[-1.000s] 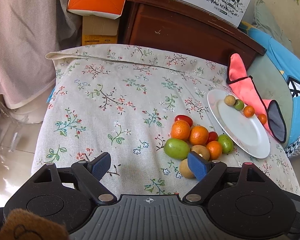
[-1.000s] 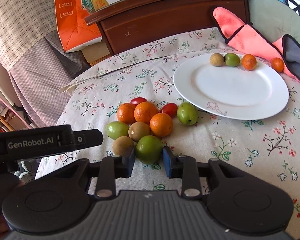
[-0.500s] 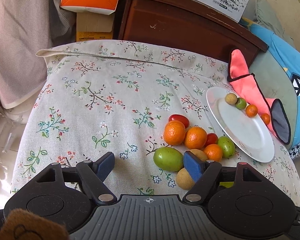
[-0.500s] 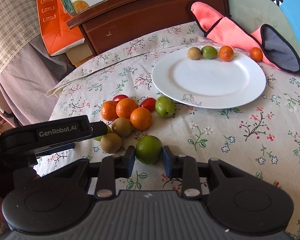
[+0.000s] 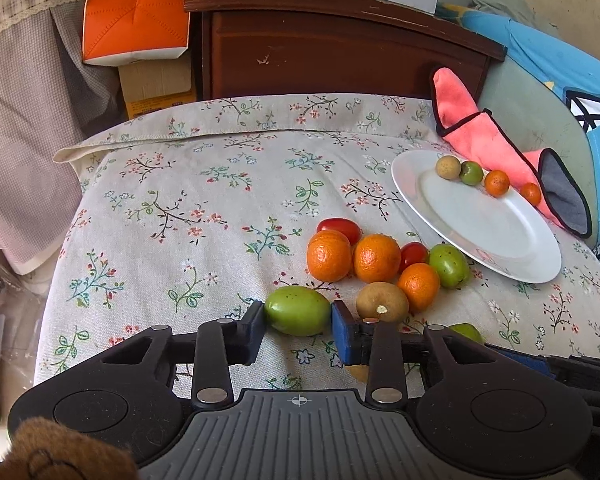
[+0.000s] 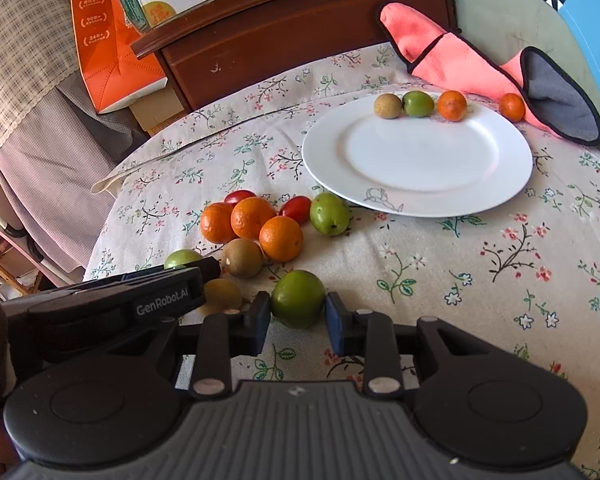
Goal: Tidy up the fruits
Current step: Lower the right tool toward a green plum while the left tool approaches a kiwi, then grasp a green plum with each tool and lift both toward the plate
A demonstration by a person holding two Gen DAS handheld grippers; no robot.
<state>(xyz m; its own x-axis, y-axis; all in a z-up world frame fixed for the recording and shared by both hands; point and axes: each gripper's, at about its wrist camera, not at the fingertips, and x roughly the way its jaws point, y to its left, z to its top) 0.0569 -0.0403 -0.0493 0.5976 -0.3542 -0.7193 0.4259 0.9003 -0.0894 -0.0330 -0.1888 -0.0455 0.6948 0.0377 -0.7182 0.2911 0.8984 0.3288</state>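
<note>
A pile of fruit lies on the floral cloth: oranges (image 5: 329,255), red tomatoes (image 5: 339,229), brown kiwis (image 5: 382,303) and green fruits. My left gripper (image 5: 298,322) is shut on a green fruit (image 5: 297,310) at the pile's near left. My right gripper (image 6: 298,316) is shut on another green fruit (image 6: 298,298), held just off the pile's near right. A white plate (image 6: 418,188) to the right carries a brown fruit (image 6: 387,106), a green one (image 6: 418,103) and an orange (image 6: 452,105) along its far rim. A small orange (image 6: 512,107) sits just beyond the rim.
A pink and grey mitt (image 6: 460,64) lies behind the plate. A dark wooden cabinet (image 5: 332,52) and an orange box (image 5: 136,12) stand behind the table. The left gripper's body (image 6: 112,308) shows at the left of the right wrist view.
My left gripper moved right and closed on the green fruit at the pile's near left. My right gripper, holding its green fruit, drew away from the pile toward the right.
</note>
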